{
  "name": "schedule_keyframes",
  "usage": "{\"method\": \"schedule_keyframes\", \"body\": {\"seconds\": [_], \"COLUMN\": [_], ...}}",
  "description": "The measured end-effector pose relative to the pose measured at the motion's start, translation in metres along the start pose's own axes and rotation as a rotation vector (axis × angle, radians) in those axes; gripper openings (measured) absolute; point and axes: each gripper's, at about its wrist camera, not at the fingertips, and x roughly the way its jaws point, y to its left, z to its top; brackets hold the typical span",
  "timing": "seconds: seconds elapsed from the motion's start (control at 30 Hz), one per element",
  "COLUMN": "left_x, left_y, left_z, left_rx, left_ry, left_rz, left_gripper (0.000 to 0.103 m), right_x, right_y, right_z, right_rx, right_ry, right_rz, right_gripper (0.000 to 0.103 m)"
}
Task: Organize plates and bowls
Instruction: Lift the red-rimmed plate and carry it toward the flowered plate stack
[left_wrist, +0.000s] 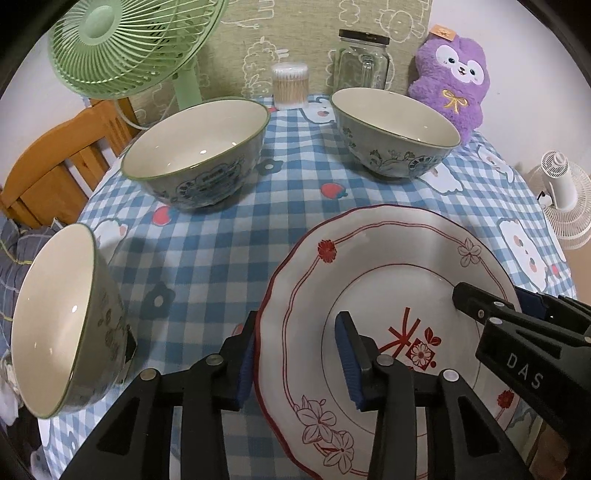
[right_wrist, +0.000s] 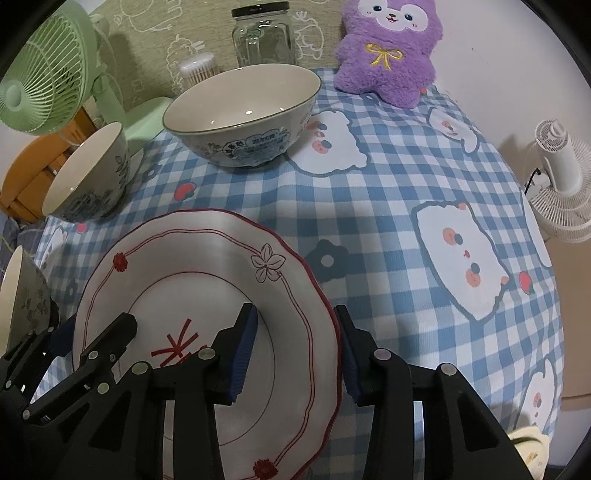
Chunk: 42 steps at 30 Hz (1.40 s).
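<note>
Progress: early | left gripper (left_wrist: 295, 354) and right gripper (right_wrist: 297, 350) half spread, straddling opposite plate (left_wrist: 388, 258) rims, pinch uncertain | three bowls (left_wrist: 199, 155) unstacked, apart.

White scalloped plate (left_wrist: 388, 280), red rim and flower print, lies flat lower right of frame on the checked surface (left_wrist: 295, 184). Two floral bowls upright, upper left (left_wrist: 199, 147) and upper right (left_wrist: 395, 127). Third bowl (left_wrist: 62, 325) tipped sideways, lower left.
</note>
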Motion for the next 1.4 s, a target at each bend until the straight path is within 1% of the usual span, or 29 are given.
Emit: {"method": "schedule_keyframes", "body": {"seconds": [0.43,0.77,1.27,1.4], "left_x": [-0.016,-0.035,-0.078,-0.088], "left_y": [0.009,0.012,0.006,0.002], "left_z": [-0.020,-0.034,-0.050,-0.054], "left_rx": [-0.005,-0.012,-0.012,-0.014], "left_ry": [-0.006,-0.020,-0.086,-0.100], "left_rz": [0.008,0.002,0.006,0.007], "left_gripper": [0.039,0.039,0.039,0.039], "right_x": [-0.013,-0.030,-0.072,-0.085], "right_y": [0.010,0.013,0.010,0.009], "right_z": [-0.022,-0.037,-0.059,-0.064], "right_rx": [-0.011,-0.009,-0.010,-0.017], "right_ry": [0.001,-0.017,-0.067,-0.093], "right_rz": [0.009,0.009,0.013,0.004], "right_gripper": [0.044,0.044,0.044,0.044]}}
